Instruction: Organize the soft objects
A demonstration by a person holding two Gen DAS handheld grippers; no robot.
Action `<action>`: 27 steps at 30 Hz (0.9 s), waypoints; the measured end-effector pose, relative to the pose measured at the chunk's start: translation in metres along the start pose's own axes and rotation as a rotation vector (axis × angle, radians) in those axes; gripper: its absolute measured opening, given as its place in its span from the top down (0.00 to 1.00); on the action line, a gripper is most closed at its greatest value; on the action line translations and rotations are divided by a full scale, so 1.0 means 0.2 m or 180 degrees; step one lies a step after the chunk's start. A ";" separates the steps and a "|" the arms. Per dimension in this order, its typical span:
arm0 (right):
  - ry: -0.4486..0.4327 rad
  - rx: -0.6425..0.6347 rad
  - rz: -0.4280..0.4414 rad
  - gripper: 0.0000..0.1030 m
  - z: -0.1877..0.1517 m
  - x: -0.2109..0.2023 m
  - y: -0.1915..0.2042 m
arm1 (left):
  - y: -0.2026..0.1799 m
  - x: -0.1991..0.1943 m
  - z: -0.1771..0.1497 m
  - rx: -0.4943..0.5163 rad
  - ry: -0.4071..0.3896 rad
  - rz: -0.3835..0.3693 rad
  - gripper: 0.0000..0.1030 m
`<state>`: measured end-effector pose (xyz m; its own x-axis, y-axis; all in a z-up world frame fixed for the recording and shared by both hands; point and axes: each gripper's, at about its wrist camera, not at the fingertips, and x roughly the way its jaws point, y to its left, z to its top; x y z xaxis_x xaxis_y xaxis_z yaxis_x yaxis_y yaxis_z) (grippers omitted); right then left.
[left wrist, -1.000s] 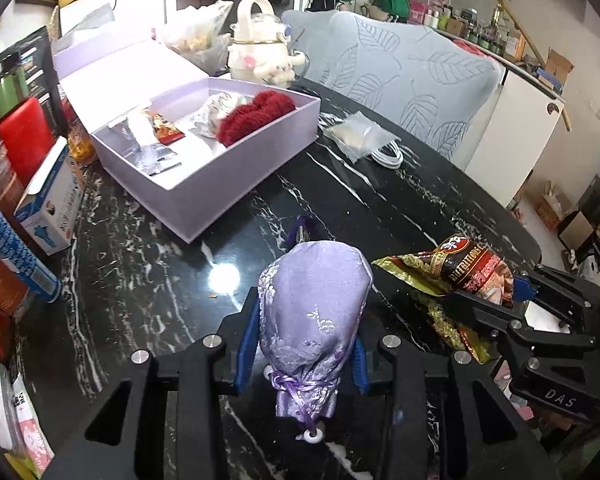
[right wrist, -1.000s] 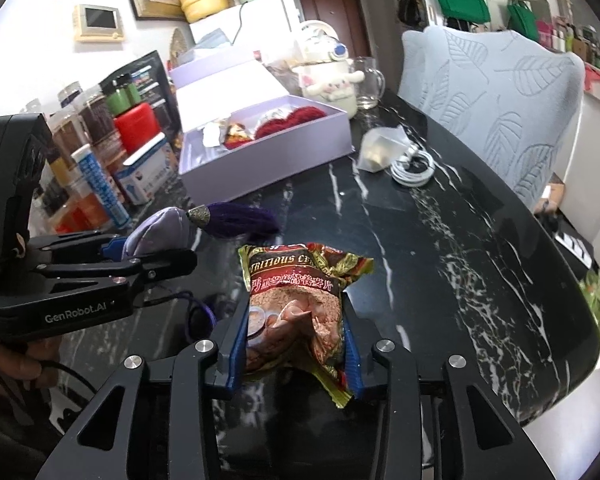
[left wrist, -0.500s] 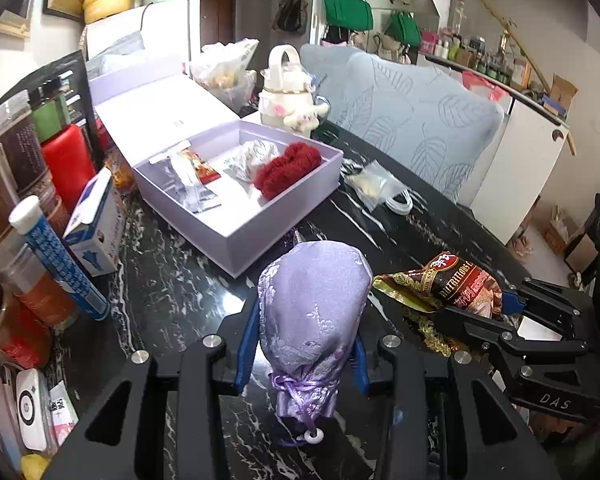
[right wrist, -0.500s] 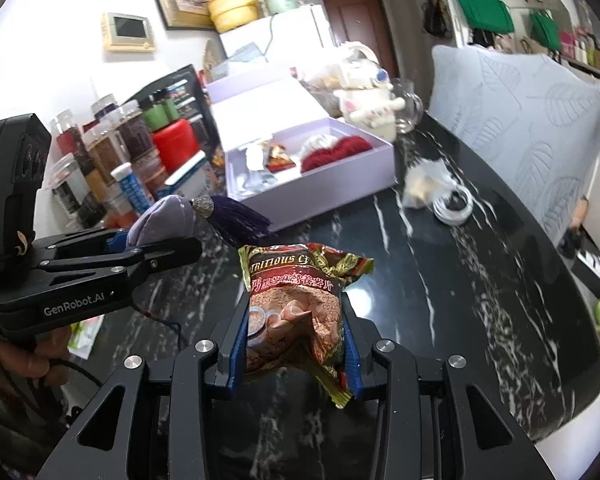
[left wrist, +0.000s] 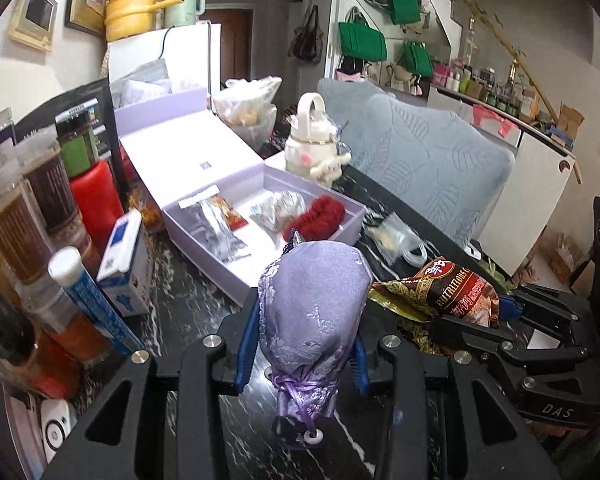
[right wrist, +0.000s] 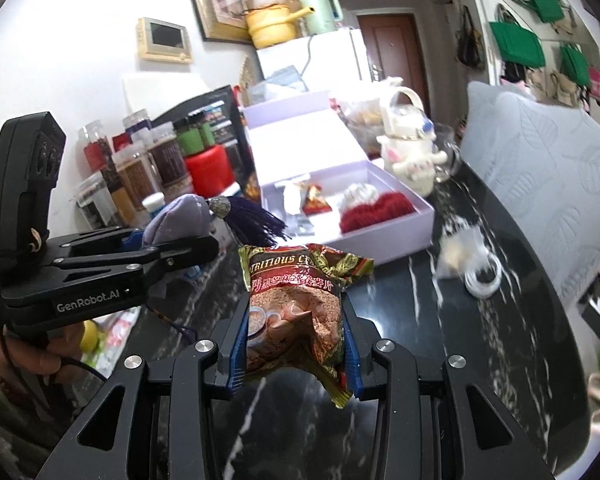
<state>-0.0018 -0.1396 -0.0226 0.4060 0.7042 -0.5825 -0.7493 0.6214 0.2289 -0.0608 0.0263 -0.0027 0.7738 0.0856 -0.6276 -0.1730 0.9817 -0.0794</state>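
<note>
We've got the left gripper [left wrist: 304, 344] pinching a lilac satin pouch [left wrist: 312, 304] btwn its blue pads – drawstring end toward the camera, dark tassel [right wrist: 256, 218] at the far end, seen from the right wrist view. The pouch is up off the black marble table [left wrist: 188, 292], not touching it.

Our right gripper [right wrist: 294, 344] is clamped on a brown-and-gold snack packet [right wrist: 300, 300], pads pressed into both sides, crinkled corner hanging below the fingers. It's also clear of the table. In the left view the packet sits just right of the pouch, near but apart.

Further off, center-left, is the open lilac box [left wrist: 204, 232] w/ its lid folded back. Inside: a red knit item [left wrist: 320, 216] at the right end, a silvery wrapped thing [left wrist: 280, 208] beside it, a clear packet [left wrist: 216, 232] and a small red-orange sachet [left wrist: 228, 212] toward the left.

Right of the box – a plastic bag w/ a coiled white cable [right wrist: 480, 276] lying on the table. Behind the box, a cream teapot-shaped bottle w/ a plush charm [left wrist: 316, 148]. Jars and tubs [left wrist: 52, 208] crowd the left edge. A hand [right wrist: 32, 356] grips the left tool's handle, lower left in the right view.
</note>
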 end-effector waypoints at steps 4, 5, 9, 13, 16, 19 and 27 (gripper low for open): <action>-0.0056 -0.0091 0.0068 0.63 0.08 0.03 0.02 | 0.04 0.00 0.08 -0.0017 -0.0083 0.0021 0.63; -0.0069 -0.0115 0.0078 0.63 0.11 0.03 0.03 | 0.05 0.00 0.10 -0.0025 -0.0102 0.0026 0.63; -0.0122 -0.0180 0.0122 0.63 0.19 0.07 0.04 | 0.09 0.02 0.18 -0.0033 -0.0172 0.0048 0.63; -0.0178 -0.0250 0.0154 0.63 0.28 0.11 0.05 | 0.13 0.05 0.26 -0.0065 -0.0234 0.0066 0.63; -0.0223 -0.0309 0.0165 0.63 0.35 0.14 0.05 | 0.15 0.06 0.31 -0.0085 -0.0282 0.0082 0.63; -0.0265 -0.0354 0.0162 0.63 0.41 0.16 0.04 | 0.17 0.08 0.36 -0.0084 -0.0335 0.0107 0.63; -0.0383 -0.0505 0.0206 0.63 0.58 0.22 0.01 | 0.20 0.16 0.49 -0.0109 -0.0418 0.0143 0.63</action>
<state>0.0752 -0.0667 0.0423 0.4068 0.7827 -0.4711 -0.8449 0.5184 0.1317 0.0160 0.0856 0.0495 0.8375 0.1532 -0.5246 -0.2282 0.9702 -0.0811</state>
